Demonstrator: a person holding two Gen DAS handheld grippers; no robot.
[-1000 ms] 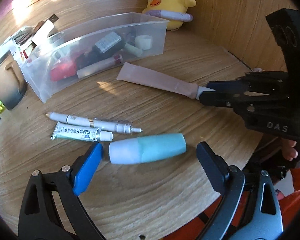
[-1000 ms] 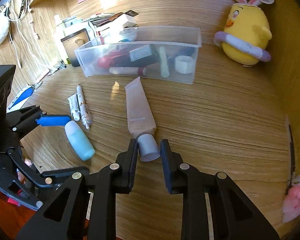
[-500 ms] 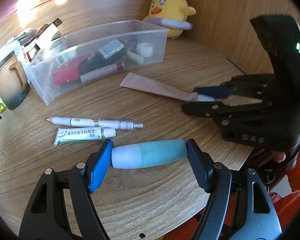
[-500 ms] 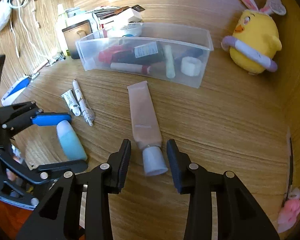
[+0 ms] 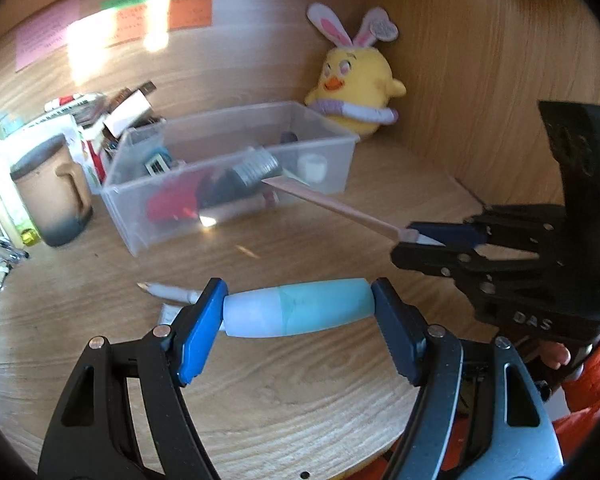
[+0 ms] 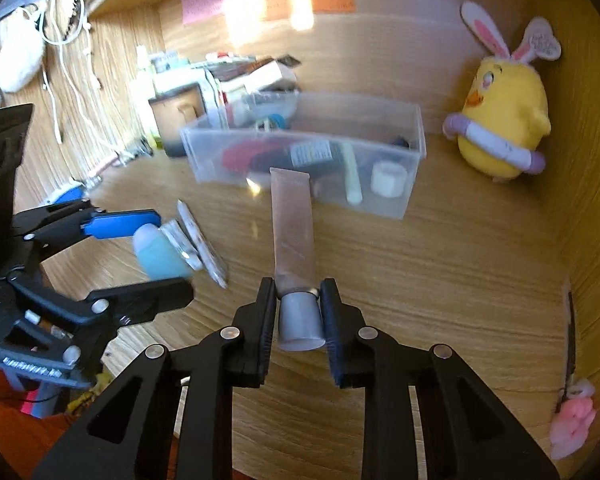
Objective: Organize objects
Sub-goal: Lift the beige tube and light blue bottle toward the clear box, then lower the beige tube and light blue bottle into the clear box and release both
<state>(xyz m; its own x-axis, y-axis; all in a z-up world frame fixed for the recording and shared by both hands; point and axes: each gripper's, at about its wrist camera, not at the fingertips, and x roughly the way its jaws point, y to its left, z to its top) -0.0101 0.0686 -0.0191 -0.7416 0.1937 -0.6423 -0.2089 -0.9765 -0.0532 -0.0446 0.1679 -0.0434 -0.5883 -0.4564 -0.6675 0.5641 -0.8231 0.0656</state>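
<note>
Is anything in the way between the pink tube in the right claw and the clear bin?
Nothing visible. The pink tube points straight at the clear bin; only bare tabletop lies between them. The pens lie off to the side.

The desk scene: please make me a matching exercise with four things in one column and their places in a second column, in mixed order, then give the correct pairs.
Things:
1. teal bottle
2. pink tube
3. yellow chick toy
4. brown mug

Places:
A. in the corner, behind the clear bin
B. lengthwise between the left gripper pads
C. left of the clear bin in the left wrist view
D. grey cap clamped in the right gripper

Pairs: 1-B, 2-D, 3-A, 4-C
</note>
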